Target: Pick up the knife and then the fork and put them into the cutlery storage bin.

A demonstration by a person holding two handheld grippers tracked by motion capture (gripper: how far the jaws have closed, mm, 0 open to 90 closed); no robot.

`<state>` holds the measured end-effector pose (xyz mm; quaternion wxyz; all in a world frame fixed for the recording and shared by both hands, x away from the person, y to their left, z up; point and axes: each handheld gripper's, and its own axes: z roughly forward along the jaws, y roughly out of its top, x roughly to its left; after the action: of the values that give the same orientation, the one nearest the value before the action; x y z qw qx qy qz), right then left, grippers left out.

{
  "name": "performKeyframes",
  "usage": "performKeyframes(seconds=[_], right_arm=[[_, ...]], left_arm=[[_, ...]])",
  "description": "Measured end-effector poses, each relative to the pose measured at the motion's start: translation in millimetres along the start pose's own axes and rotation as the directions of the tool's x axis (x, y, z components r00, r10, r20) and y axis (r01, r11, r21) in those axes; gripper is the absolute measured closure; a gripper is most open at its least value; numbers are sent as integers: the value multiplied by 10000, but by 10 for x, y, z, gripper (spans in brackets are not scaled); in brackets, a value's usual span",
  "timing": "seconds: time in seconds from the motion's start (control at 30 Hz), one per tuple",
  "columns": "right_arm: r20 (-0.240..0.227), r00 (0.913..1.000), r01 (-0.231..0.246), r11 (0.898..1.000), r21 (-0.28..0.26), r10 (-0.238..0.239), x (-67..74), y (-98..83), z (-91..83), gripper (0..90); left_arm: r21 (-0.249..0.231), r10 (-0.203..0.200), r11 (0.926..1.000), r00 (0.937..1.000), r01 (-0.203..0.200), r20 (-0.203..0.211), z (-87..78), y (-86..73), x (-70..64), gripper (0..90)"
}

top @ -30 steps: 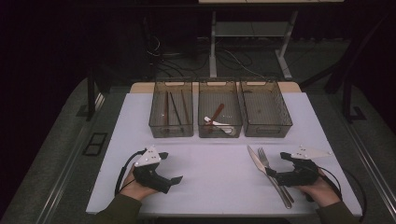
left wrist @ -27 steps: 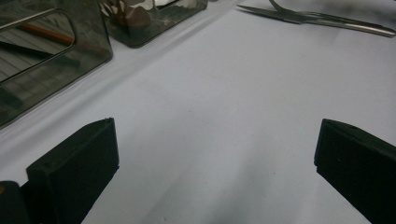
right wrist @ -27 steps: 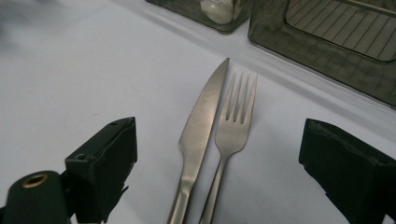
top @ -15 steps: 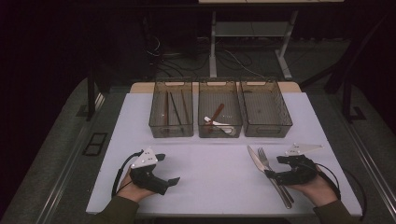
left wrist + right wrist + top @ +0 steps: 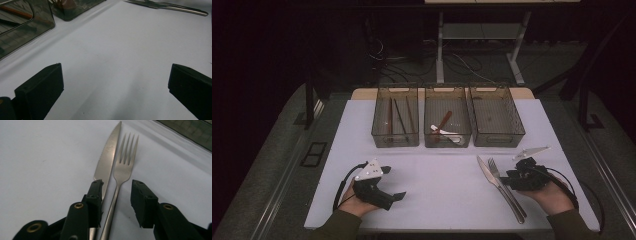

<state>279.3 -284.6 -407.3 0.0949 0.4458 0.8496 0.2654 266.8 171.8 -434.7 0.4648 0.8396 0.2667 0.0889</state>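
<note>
Beneath right gripper [image 5: 115, 195], fork [image 5: 124, 168] handle hidden

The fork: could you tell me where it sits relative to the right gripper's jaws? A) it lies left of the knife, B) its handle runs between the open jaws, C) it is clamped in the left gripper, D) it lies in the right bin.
B: in the right gripper view, the fork handle passes between the right gripper's parted jaws, beside the knife.
</note>
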Motion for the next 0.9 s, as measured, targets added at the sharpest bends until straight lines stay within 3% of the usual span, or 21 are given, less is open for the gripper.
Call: performKeyframes(seconds=[0.17,0.27,0.37,0.5,0.9], right_arm=[[90,9998,-173,9974,704,167,-19,74,63,684],[-113,9997,-225,9931,1147,239,-31,96,121,692],[-195,9996,-188,9880,1533,221,-15,105,185,708],[29,10000,-9,9820,1887,4,19,108,255,750],[459,9971,499,9756,2136,-610,33,111,278,855]], left_arm=[[14,5,10000,10000,-5,41,17,1,0,0],[68,3,10000,10000,-3,57,20,0,-4,0],[59,5,10000,10000,-6,65,24,1,-7,0],[67,1,10000,10000,-2,93,28,1,-12,0],[152,79,9999,9999,-81,152,33,4,-20,0]])
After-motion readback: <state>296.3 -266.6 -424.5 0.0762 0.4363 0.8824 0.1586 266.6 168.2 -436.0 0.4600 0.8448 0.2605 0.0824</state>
